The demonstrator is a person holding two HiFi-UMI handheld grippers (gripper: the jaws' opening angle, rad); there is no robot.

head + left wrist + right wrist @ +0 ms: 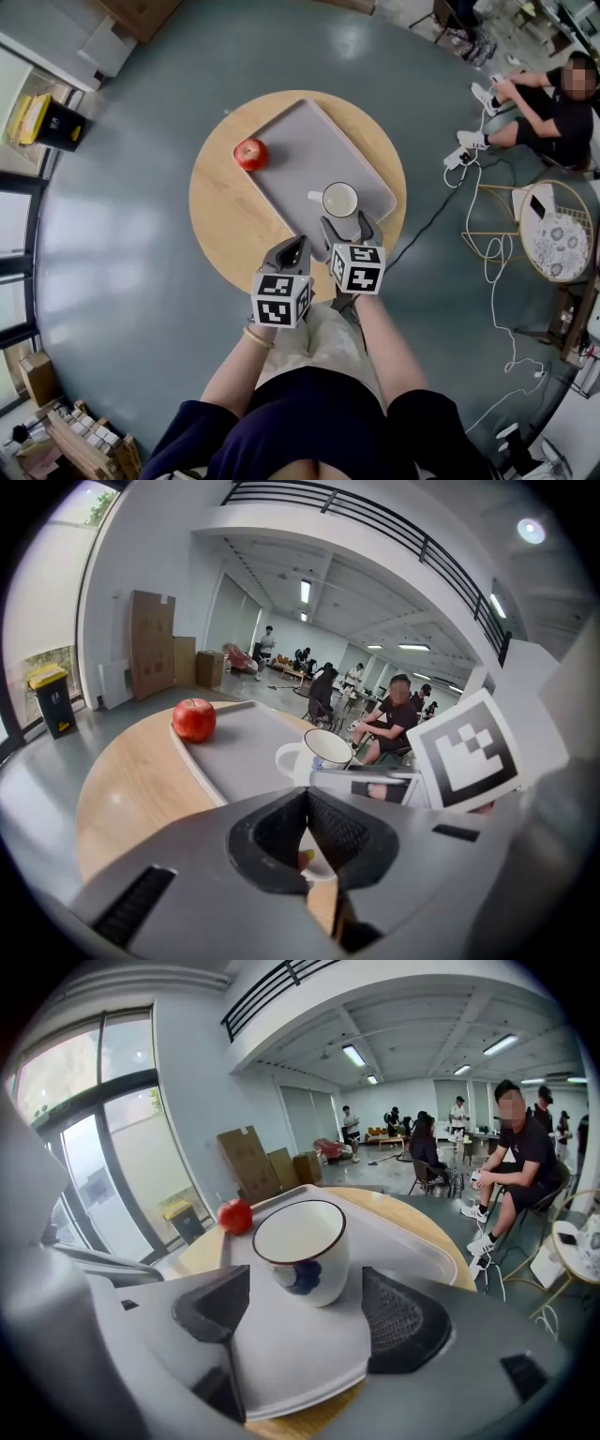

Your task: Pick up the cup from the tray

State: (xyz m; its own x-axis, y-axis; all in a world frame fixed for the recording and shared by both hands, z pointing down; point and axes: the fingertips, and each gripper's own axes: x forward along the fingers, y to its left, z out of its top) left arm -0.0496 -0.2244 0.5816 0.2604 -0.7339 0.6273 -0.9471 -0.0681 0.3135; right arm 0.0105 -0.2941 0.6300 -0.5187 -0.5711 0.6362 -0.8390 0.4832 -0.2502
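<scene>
A white cup [340, 200] with a dark rim and a blue mark stands upright near the front corner of the grey tray [300, 141], on the round wooden table [220, 216]. My right gripper [347, 225] is open just in front of it. In the right gripper view the cup [302, 1246] sits just beyond the two pads, untouched, above the tray [403, 1232]. My left gripper [292, 248] hovers over the table's front edge, left of the right one. In the left gripper view its jaws meet at the tips [306, 794], empty, with the cup [319, 752] ahead.
A red apple [250, 154] lies at the tray's left side. A seated person [544, 103] is at the far right, with cables [487, 253] on the floor and a wire-framed side table [553, 234]. A yellow bin [47, 117] stands at the left.
</scene>
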